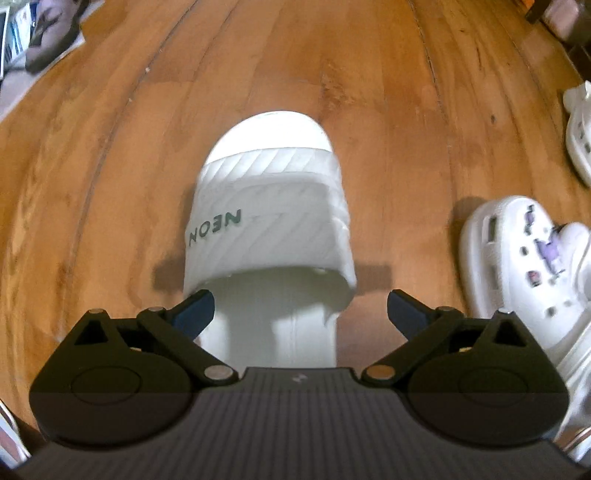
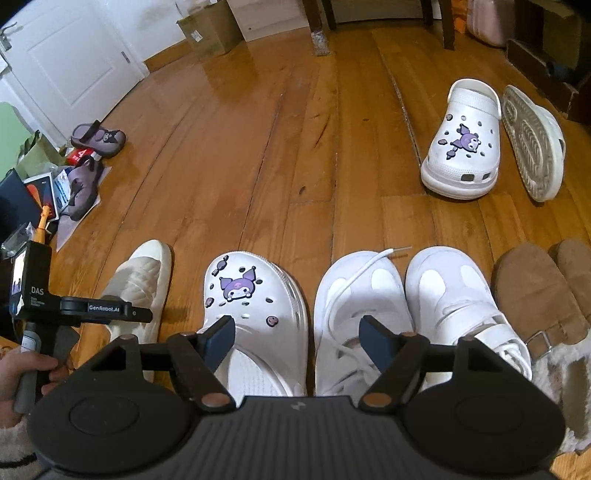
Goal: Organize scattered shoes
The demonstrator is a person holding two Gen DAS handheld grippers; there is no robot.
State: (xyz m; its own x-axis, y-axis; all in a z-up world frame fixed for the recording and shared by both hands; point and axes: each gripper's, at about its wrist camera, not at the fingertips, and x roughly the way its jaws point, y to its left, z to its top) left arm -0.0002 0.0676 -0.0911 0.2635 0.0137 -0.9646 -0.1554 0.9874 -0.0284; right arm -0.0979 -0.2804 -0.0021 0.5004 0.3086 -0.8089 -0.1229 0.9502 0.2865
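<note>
A white slide marked NEON [image 1: 269, 221] lies flat on the wood floor, toe pointing away. My left gripper [image 1: 301, 312] hangs over its heel end, open, one finger to each side and neither pad pressing. In the right wrist view the same slide [image 2: 144, 280] starts a row with a white charm clog [image 2: 255, 295], two white sneakers [image 2: 399, 295] and brown slippers [image 2: 532, 295]. My right gripper [image 2: 299, 338] stands open above the clog and the left sneaker and holds nothing. Farther off lie a second charm clog [image 2: 465, 147] and a sole-up white slide [image 2: 532, 147].
Two purple shoes [image 2: 92, 162] lie among papers and boxes at the far left by a white door [image 2: 66, 55]. A cardboard box [image 2: 210, 29] and table legs [image 2: 317, 26] stand at the back. A hand [image 2: 18, 373] holds the other tool's black body [image 2: 37, 291].
</note>
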